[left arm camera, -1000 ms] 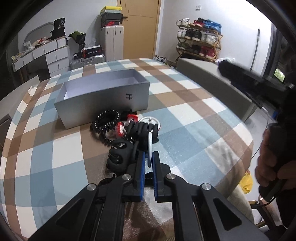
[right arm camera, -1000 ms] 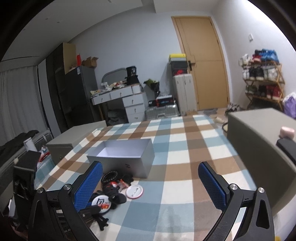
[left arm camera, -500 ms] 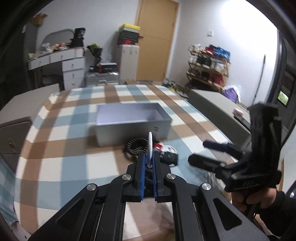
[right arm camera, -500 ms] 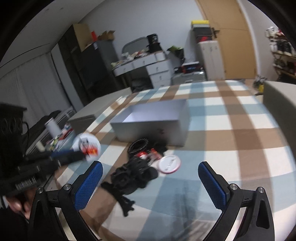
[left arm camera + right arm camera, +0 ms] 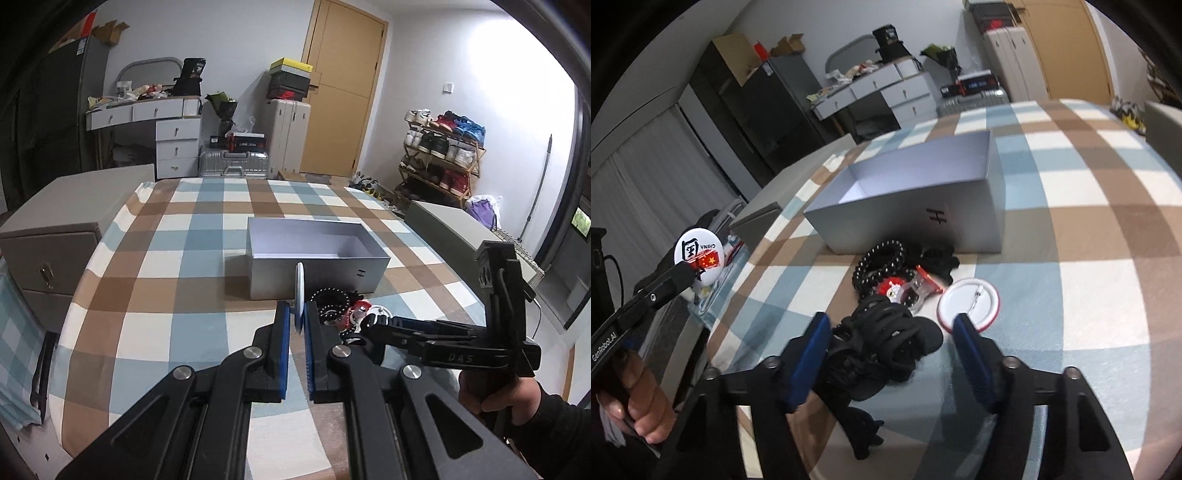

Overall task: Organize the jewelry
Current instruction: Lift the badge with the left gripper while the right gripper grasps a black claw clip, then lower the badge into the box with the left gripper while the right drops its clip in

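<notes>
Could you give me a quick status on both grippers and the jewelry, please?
Left gripper shut on pin badge, held above the table. Right gripper open, straddling black hair-tie pile. Grey box empty; nothing blocking it.

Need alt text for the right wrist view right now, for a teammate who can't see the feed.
The open right gripper straddles a black tangle of hair ties on the plaid tablecloth, near a face-down pin badge, black bead bracelet and open grey box. At left, the left gripper holds a printed badge.

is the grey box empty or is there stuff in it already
Empty as far as shown: the grey box shows only bare pale floor and walls in both views. The near inner corner is hidden. The bead bracelet lies outside on the tablecloth.
</notes>
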`<action>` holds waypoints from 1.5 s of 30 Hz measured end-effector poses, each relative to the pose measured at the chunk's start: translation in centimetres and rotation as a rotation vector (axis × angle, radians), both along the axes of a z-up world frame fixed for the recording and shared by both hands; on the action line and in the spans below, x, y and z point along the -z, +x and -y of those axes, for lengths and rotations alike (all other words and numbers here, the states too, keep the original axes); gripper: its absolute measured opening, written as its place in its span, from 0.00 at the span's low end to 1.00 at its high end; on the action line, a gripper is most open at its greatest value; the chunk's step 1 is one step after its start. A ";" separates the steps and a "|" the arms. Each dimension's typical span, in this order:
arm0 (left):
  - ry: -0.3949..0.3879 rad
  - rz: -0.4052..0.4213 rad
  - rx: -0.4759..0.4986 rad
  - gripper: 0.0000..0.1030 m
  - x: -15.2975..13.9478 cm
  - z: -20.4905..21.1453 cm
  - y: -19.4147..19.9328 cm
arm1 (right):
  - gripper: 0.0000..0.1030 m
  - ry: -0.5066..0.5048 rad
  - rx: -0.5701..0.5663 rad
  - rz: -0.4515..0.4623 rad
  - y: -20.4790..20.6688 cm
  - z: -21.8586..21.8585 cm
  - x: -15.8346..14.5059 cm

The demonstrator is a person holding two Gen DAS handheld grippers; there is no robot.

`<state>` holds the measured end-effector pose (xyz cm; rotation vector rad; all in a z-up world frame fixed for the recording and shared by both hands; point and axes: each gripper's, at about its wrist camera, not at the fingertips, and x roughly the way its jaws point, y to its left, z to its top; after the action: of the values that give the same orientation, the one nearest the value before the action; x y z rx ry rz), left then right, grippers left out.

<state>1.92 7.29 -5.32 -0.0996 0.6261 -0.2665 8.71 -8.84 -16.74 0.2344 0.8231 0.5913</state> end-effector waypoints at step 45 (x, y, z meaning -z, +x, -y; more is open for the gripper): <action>0.031 -0.014 0.104 0.03 -1.6 3.8 9.2 | 0.35 0.131 -0.027 0.257 6.6 1.3 -9.6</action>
<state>11.17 3.49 -3.73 -0.0393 0.6498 -0.3567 15.29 -10.19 -7.10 0.2602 0.5407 0.6862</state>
